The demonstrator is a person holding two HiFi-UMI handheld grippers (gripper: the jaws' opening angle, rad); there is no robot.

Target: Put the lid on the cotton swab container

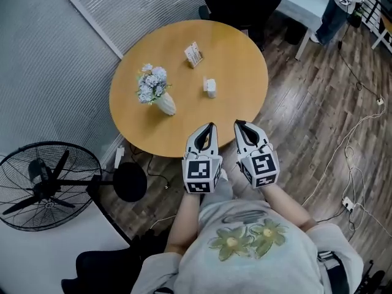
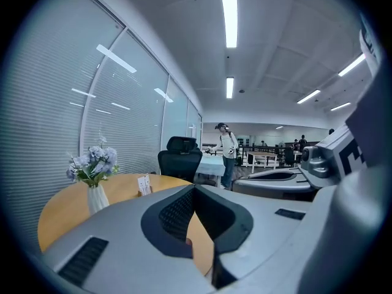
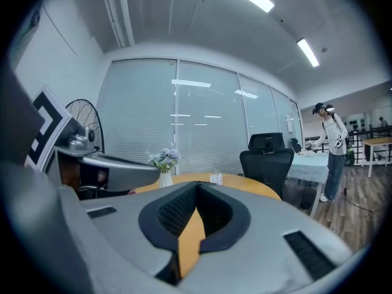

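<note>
A small white cotton swab container [image 1: 210, 87] stands right of centre on the round wooden table [image 1: 184, 127]. I cannot tell its lid apart from it at this distance. My left gripper [image 1: 211, 126] and right gripper [image 1: 237, 124] hover side by side over the table's near edge, tips pointing toward the container and well short of it. Both are shut with nothing between the jaws. In the left gripper view the left gripper [image 2: 195, 189] has its jaws closed. The right gripper [image 3: 197, 186] is closed the same way, with a small white object [image 3: 215, 179] far ahead on the table.
A white vase of pale flowers [image 1: 154, 90] stands on the table's left side, with a small card stand [image 1: 193, 54] toward the back. A black floor fan [image 1: 46, 179] is at the left, an office chair [image 1: 242, 2] behind the table, and cables [image 1: 352, 164] on the floor at the right. A person [image 2: 228, 152] stands far off.
</note>
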